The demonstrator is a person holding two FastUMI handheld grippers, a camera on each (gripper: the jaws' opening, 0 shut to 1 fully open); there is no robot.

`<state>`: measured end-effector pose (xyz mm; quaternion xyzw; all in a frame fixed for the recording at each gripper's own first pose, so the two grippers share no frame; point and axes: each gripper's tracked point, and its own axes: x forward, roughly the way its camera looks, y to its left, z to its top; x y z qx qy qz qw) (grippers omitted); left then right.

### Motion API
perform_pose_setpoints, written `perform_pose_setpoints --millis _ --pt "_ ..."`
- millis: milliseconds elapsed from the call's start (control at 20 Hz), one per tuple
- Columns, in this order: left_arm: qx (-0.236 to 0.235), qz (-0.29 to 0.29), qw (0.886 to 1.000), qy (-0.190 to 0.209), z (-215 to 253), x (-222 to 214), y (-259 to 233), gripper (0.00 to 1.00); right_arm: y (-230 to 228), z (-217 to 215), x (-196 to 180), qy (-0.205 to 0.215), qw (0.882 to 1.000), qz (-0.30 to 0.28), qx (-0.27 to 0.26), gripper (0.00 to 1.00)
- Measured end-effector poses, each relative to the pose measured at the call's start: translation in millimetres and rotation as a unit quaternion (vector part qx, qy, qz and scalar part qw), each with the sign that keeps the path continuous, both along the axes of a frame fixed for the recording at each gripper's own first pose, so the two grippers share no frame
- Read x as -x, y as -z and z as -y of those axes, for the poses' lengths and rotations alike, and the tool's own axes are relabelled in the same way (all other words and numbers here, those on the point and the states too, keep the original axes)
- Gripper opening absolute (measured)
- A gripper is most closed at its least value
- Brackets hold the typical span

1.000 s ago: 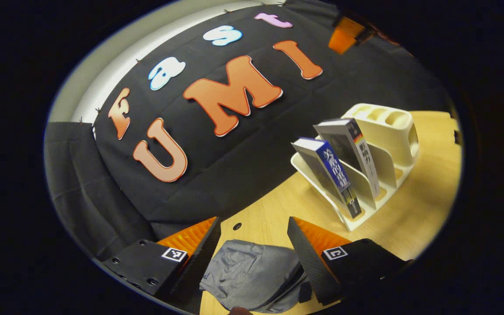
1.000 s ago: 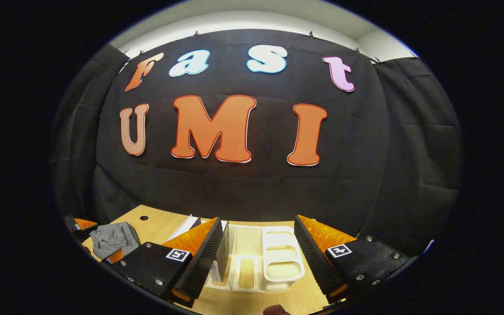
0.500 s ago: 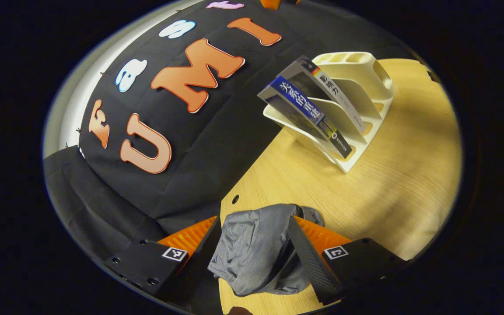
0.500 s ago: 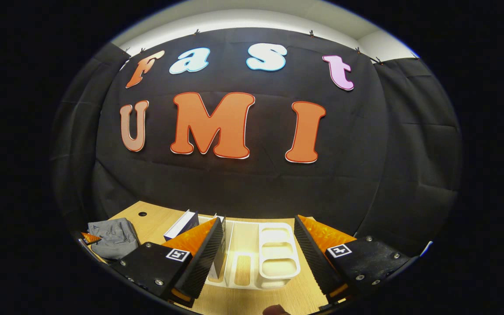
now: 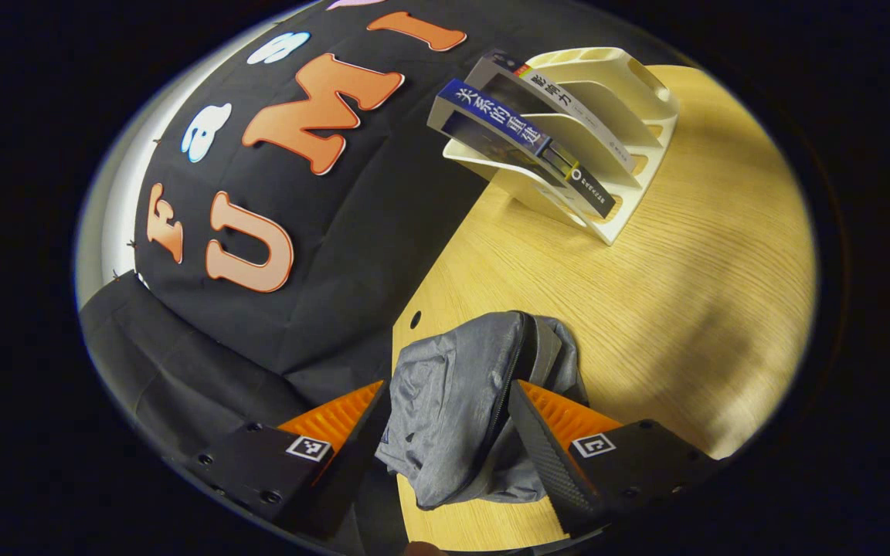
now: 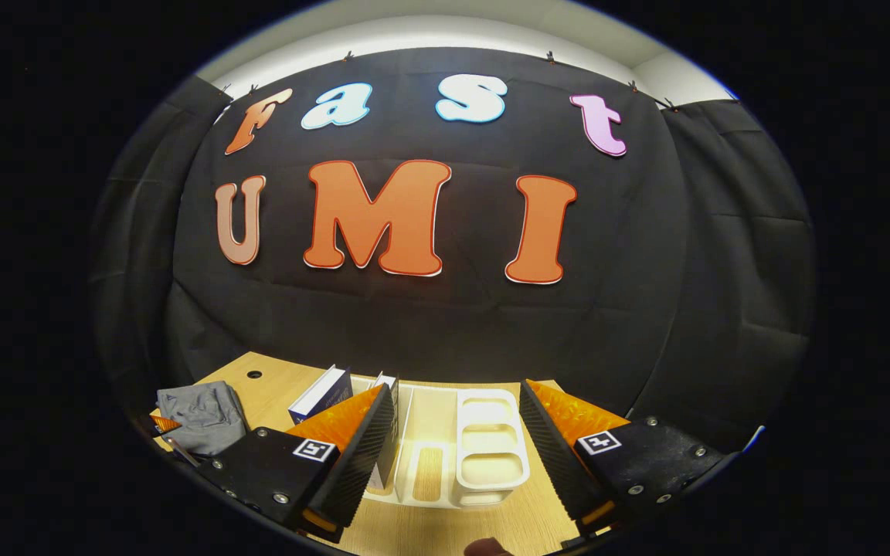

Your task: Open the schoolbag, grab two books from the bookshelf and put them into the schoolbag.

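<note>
— Where's the schoolbag (image 5: pixel 456 401) now?

— Lying crumpled on the table (image 5: pixel 692 293), at the edge nearest the wall cloth. Its dark zipper line (image 5: pixel 508 386) runs along the top, and the bag sits right between my left gripper (image 5: pixel 445 432) fingers, which are spread wide and pressing on nothing.

— So the opening step?

— That's my read. The fabric is limp, so I want the zipper pull, not a fold of cloth; I can't make out the pull itself from here.

— And beyond the bag?

— Well past it stands the white bookshelf (image 5: pixel 615 116), with the blue-spined book (image 5: pixel 522 139) and the grey-spined book (image 5: pixel 561 104) leaning in its slots. My right gripper (image 6: pixel 453 448) hangs over that bookshelf, fingers wide apart, empty. The bag lies far off to its left (image 6: pixel 202 417).
</note>
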<state>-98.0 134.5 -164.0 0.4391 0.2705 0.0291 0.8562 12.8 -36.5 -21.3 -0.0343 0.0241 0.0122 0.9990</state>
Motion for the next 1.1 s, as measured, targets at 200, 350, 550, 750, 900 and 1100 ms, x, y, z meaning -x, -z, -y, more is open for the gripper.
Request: perform_pose_setpoints --millis 200,350,550,750,900,1100 --pt "-0.027 -0.026 0.999 -0.001 -1.7 -5.2 6.6 0.96 0.0 3.6 -2.1 -0.003 1.000 0.001 -0.007 0.98" --pt "-0.042 -0.047 0.998 -0.010 -5.9 -12.2 8.8 0.97 -1.9 8.5 -2.7 -0.002 1.000 0.007 -0.015 0.98" --pt "-0.058 -0.081 0.995 -0.020 -13.8 -22.1 15.6 0.95 -2.1 19.5 -3.9 0.001 1.000 0.010 -0.016 0.98" --pt "-0.070 -0.095 0.992 -0.035 -24.6 -32.3 18.7 0.94 -3.7 30.5 -3.0 0.007 1.000 0.014 -0.023 0.98" --pt "-0.074 -0.099 0.991 -0.052 -31.6 -38.1 19.1 0.81 -4.5 36.3 -0.5 0.011 1.000 0.015 -0.021 0.98" --pt "-0.050 -0.109 0.991 -0.053 -29.2 -36.2 21.6 0.28 -1.9 42.0 -1.2 0.014 1.000 0.012 -0.020 0.98"
